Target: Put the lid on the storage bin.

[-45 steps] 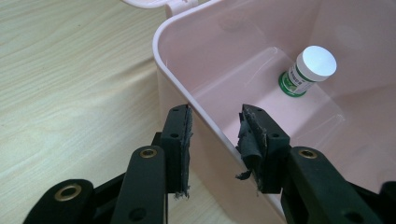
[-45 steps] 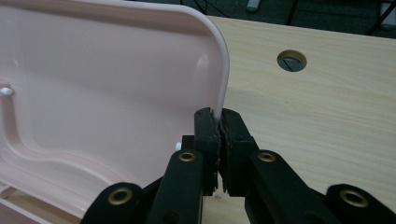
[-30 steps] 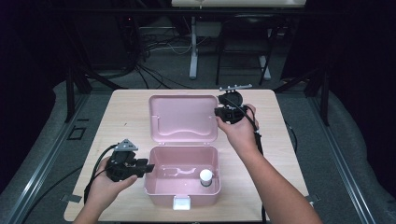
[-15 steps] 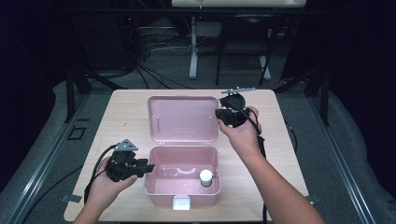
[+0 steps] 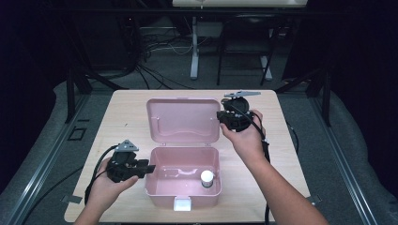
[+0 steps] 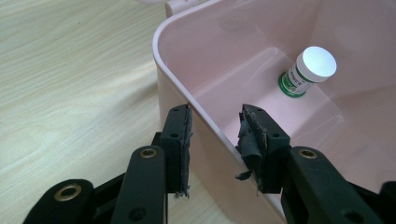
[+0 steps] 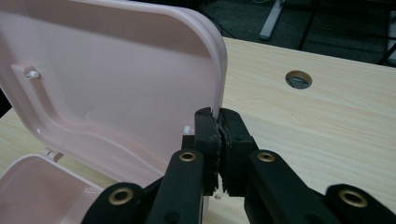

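One pink box (image 5: pixel 183 187) | one bottle (image 5: pixel 206 178) inside | two tongs: left tongs (image 6: pixel 215 135), right tongs (image 7: pixel 219 133)

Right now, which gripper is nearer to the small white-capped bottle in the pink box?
Left. The left gripper straddles the box's left wall, across the box floor from the bottle. The right gripper is farther back, shut on the raised lid's right edge.
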{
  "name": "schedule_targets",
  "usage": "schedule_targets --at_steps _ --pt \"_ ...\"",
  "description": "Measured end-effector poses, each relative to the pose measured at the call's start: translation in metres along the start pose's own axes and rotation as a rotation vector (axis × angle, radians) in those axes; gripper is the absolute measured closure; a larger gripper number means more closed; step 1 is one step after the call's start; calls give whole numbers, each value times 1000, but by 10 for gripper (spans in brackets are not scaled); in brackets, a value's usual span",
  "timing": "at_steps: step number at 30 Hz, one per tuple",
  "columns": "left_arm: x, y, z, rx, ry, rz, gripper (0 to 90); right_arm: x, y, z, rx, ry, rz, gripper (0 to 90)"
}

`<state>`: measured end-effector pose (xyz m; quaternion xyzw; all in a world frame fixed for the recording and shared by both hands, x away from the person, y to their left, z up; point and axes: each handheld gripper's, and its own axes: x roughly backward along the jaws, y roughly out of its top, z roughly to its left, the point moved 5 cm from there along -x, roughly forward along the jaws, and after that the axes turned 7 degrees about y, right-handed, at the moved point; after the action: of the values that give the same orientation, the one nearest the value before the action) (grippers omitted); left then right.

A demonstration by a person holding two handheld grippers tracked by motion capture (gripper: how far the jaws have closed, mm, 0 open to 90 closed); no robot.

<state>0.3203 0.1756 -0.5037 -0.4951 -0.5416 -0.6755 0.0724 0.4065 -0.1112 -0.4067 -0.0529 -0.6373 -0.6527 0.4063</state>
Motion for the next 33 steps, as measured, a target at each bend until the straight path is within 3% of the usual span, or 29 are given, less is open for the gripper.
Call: schedule_targets --at_steps 21,33 --pt "0 0 0 1 0 0 634 15 -9 7 43 14 -23 871" --pt "0 0 0 -3 -1 -3 637 24 -19 11 62 27 -78 867"
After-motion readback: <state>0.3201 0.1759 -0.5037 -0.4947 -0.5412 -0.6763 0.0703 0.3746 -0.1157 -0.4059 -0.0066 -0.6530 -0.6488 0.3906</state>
